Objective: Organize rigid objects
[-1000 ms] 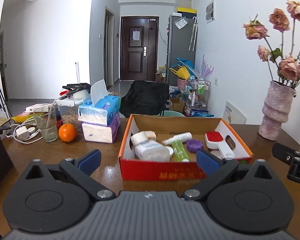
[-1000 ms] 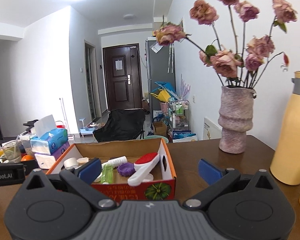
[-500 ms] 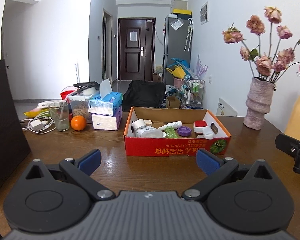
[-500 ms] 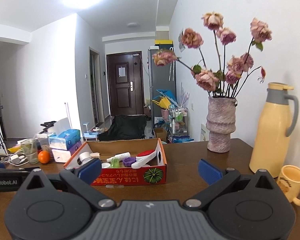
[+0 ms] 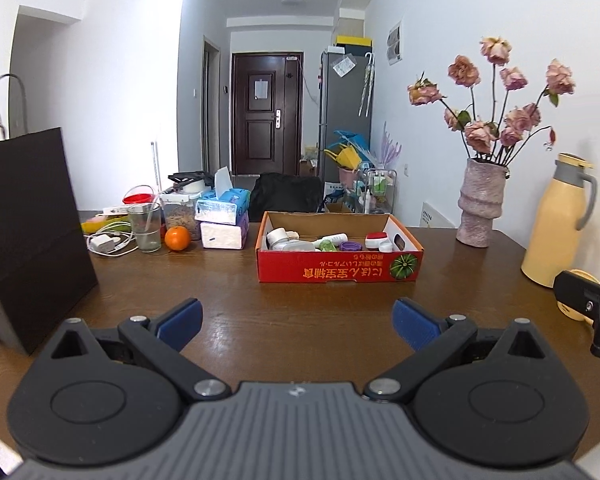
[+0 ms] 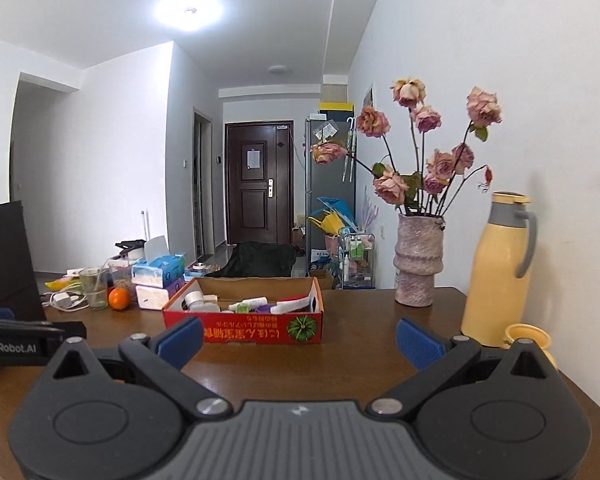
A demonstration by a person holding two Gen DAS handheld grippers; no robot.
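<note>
One wooden table [image 5: 300,292] fills the lower half of both views. One black paper bag [image 5: 28,232] stands upright at its left edge. One red cardboard box [image 5: 340,268] sits mid-table, open-topped, w/ the rigid items inside: approx 6 visible, incl. one white jar [image 5: 277,236], one white tube [image 5: 334,238], one green bottle [image 5: 326,245], one purple lid [image 5: 350,246], one red-and-white brush [image 5: 379,239]; some overlap, so count is rough.

One yellow thermos jug [image 6: 496,268] stands at far right, one yellow mug [image 6: 530,338] just beside it, partly hidden behind the right gripper's finger. One pink vase [image 5: 482,204] w/ dried roses stands right of the box, apart from it. Left of the box: 2 stacked tissue packs [image 5: 222,220], one orange [image 5: 177,238], one glass [image 5: 146,228], one white charger w/ cable [image 5: 106,242], one lidded food container [image 5: 178,210].

Left gripper [image 5: 298,320]: jaws spread wide, nothing between them, over bare table. Right gripper [image 6: 298,340]: same, wide apart and empty. Nothing lies between either gripper and the box.

Vs. 1 s ago: both grippers have pulled well back; the box was right at the fingertips, now it's well apart. Bag, jug and mug have come into view. Box contents look unchanged.
</note>
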